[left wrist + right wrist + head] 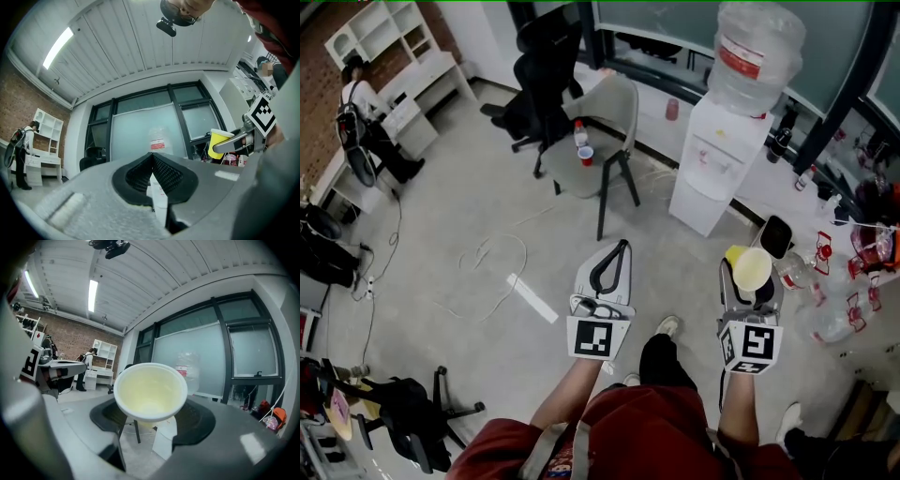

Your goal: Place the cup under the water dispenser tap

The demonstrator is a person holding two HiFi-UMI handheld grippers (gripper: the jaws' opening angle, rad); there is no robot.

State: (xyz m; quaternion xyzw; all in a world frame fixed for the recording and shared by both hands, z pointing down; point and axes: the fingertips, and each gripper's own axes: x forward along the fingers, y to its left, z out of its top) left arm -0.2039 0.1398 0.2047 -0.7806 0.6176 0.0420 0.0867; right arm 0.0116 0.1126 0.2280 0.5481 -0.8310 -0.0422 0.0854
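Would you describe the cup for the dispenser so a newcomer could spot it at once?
Find the white water dispenser by the windows; in front of it the right tongs hold the cup. It is yellow with a white rim, unlike the red cup on the grey chair.

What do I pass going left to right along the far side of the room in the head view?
Person by the white shelves → grey chair → water dispenser. The black office chair overlaps the grey chair, so it is left out.
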